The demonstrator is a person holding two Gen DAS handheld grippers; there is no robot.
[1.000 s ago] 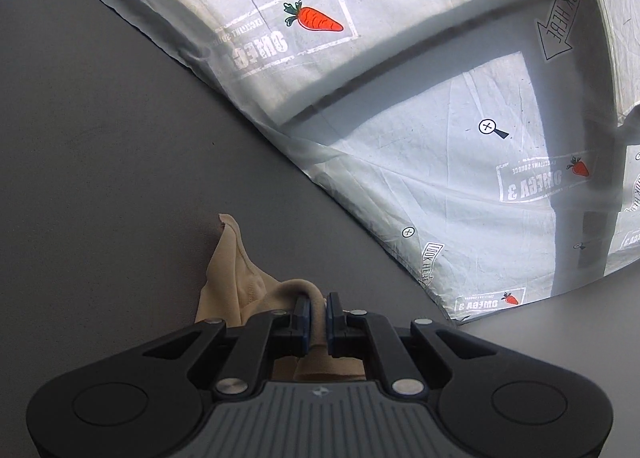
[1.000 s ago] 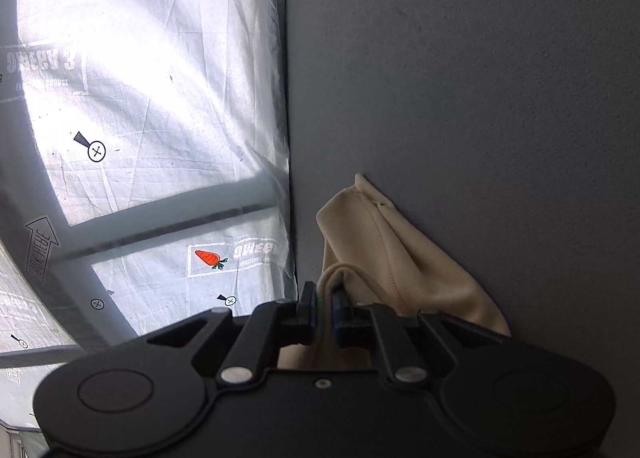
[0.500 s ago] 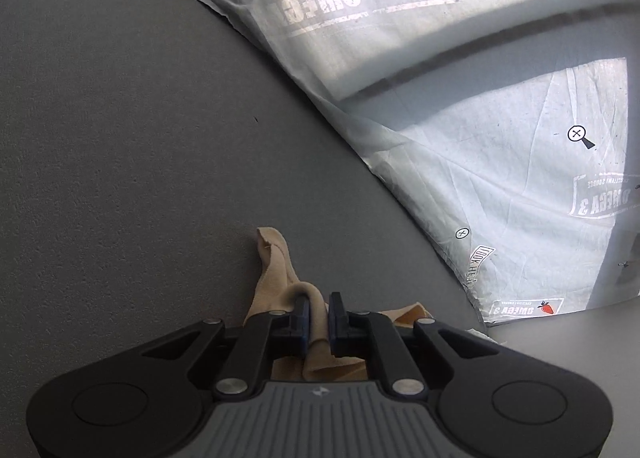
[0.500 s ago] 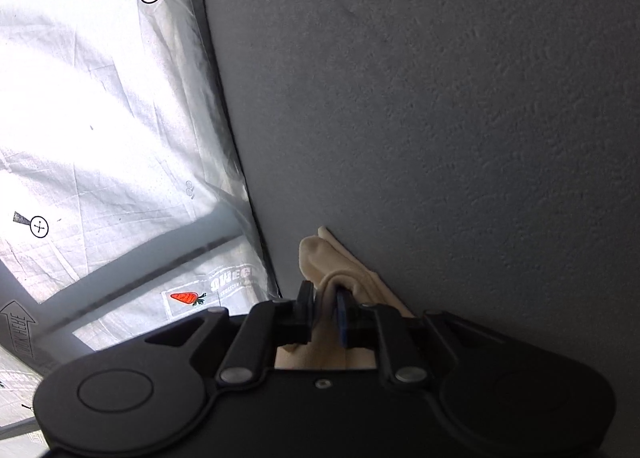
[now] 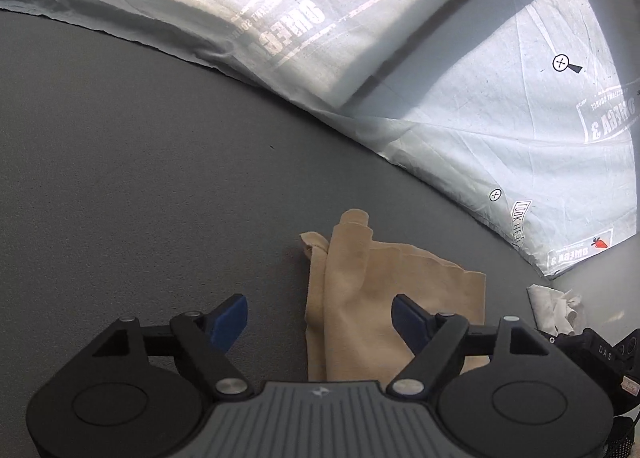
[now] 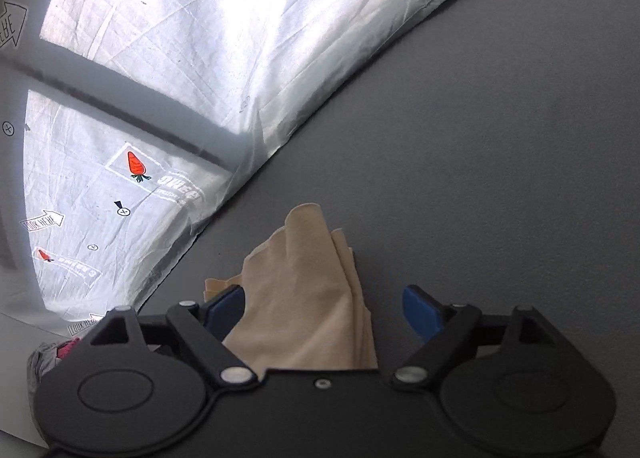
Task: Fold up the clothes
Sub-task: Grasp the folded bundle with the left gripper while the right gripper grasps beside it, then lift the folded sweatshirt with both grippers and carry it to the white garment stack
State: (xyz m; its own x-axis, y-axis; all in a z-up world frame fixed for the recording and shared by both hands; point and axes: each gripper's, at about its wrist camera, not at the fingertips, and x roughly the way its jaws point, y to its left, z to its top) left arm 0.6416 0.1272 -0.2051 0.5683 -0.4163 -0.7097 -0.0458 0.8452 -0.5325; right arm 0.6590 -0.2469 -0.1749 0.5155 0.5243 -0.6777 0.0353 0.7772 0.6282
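Observation:
A beige cloth (image 5: 372, 298) lies folded in several layers on the dark grey table (image 5: 140, 177). My left gripper (image 5: 320, 318) is open with its blue pads spread to either side of the cloth's near part, holding nothing. In the right wrist view the same beige cloth (image 6: 308, 306) lies between the spread blue pads of my right gripper (image 6: 324, 310), which is open and empty. The near part of the cloth is hidden under each gripper body.
A white printed sheet with carrot logos (image 5: 440, 57) covers the surface beyond the table edge; it also shows in the right wrist view (image 6: 160, 97). A crumpled white cloth (image 5: 556, 306) and dark gear (image 5: 600, 354) lie at the right.
Both grippers were shut on the beige cloth and have opened, letting it go. The cloth now lies flat and folded on the table.

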